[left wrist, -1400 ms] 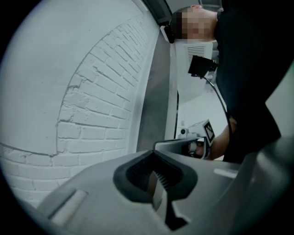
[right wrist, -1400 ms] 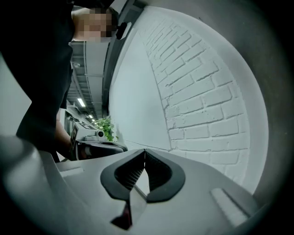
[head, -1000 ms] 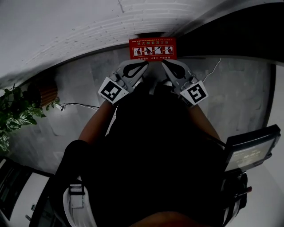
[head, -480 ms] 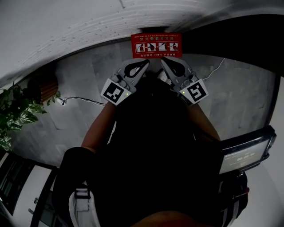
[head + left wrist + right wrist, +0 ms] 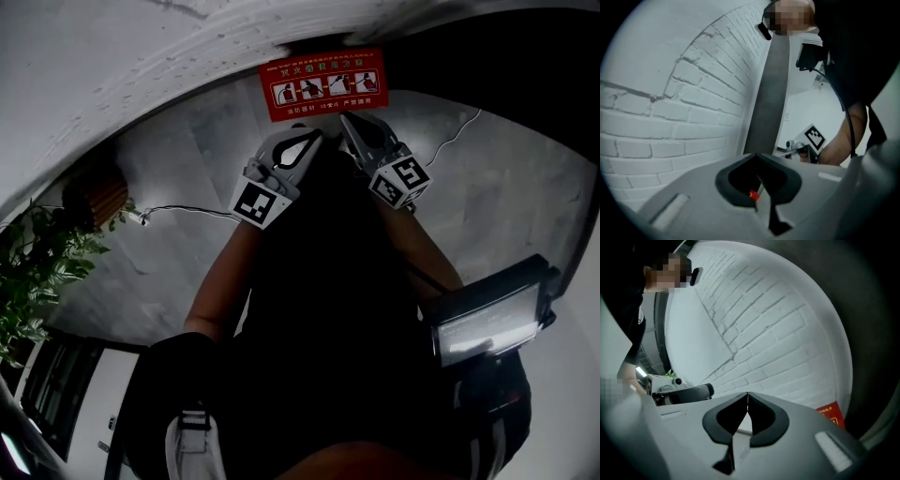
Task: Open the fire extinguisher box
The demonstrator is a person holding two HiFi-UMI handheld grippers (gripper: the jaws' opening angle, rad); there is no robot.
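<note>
The red fire extinguisher box [image 5: 323, 84], with white pictograms on its lid, stands on the grey floor against the white brick wall [image 5: 141, 56]. My left gripper [image 5: 314, 135] and right gripper [image 5: 345, 118] hover side by side just short of it, tips pointing at the box. Neither touches it. Both are shut with nothing between the jaws. In the left gripper view the left gripper [image 5: 757, 154] has its jaw tips meeting in front of the brick wall. The right gripper [image 5: 747, 394] likewise has its tips together, and a corner of the red box [image 5: 829, 413] shows at its lower right.
A leafy plant [image 5: 37, 272] and a brown pot [image 5: 94, 192] stand at the left, with a white cable [image 5: 178, 211] on the floor. A device with a lit screen [image 5: 487, 319] sits at the right. A grey pillar [image 5: 771, 93] rises beside the wall.
Both grippers have come closer to the red box, the right one turning a little. The box now sits tilted and slightly higher in the head view. The jaws have stayed shut.
</note>
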